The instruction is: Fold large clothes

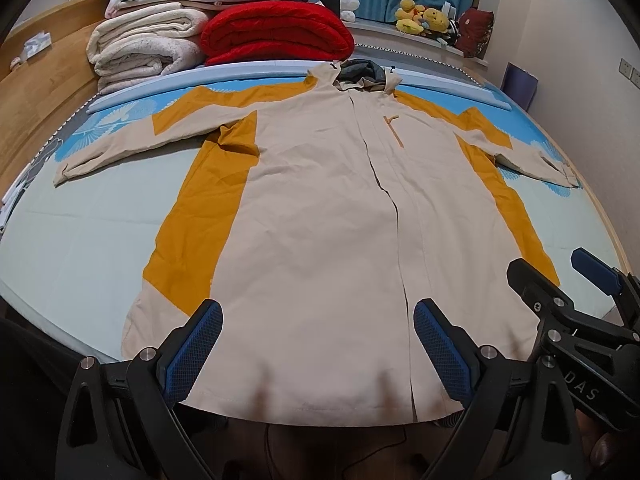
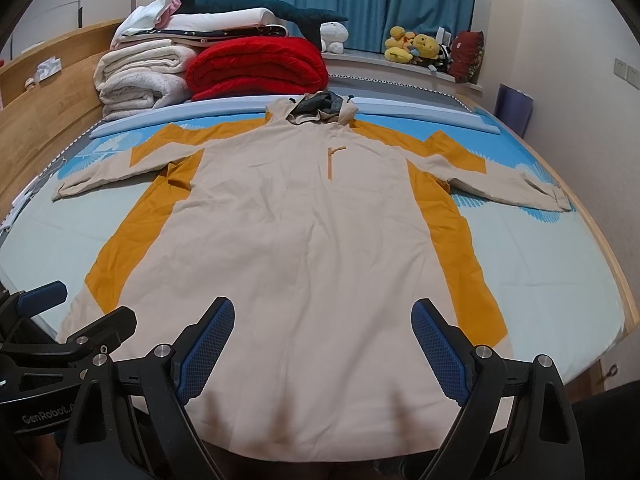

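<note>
A large beige jacket (image 1: 320, 208) with orange side panels and a grey-lined hood lies flat and face up on the bed, both sleeves spread out sideways. It also shows in the right wrist view (image 2: 320, 240). My left gripper (image 1: 318, 344) is open and empty, hovering over the hem left of the front zip. My right gripper (image 2: 322, 344) is open and empty over the hem's right half. In the left wrist view the right gripper (image 1: 560, 280) shows at the right edge. In the right wrist view the left gripper (image 2: 80, 308) shows at the left edge.
The bed (image 1: 80, 240) has a pale blue sheet and a wooden frame. Folded white blankets (image 1: 144, 48) and a red blanket (image 1: 276, 32) are stacked at the head. Plush toys (image 2: 416, 46) sit on the windowsill under blue curtains. A wall is to the right.
</note>
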Demonstrator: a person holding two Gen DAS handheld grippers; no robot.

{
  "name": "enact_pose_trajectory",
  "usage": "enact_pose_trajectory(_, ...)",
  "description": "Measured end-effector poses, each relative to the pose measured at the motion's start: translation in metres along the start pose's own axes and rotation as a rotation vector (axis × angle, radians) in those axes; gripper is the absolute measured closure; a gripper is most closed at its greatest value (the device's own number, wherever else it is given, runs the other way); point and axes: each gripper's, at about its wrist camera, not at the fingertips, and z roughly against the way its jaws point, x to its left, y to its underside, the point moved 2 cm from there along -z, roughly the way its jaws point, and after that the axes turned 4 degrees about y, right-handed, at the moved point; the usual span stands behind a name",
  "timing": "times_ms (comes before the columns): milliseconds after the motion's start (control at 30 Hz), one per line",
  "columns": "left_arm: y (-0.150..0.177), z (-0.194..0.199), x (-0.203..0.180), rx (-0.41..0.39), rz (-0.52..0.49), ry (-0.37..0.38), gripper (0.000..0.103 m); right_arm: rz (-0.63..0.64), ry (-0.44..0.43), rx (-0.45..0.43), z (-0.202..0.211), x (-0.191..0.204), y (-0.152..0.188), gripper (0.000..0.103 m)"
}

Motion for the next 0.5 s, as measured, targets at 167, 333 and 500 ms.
enact_pose_trajectory(167,0.001,0.0,0.0,0.006,-0.002,-0.003,0.008,0.001,0.001,-0.001,0.0,0.0,0.0,0.013)
enact_pose_trajectory(333,0.001,-0.001,0.0,-0.001,-0.003,-0.006,0.008,0.001,0.002,-0.007,0.0,-0.001,-0.001,0.013)
enact_pose_trajectory(500,-0.001,0.0,0.004,0.009,-0.002,-0.008,0.008,-0.016,0.006,-0.016,-0.002,-0.011,0.0,0.014)
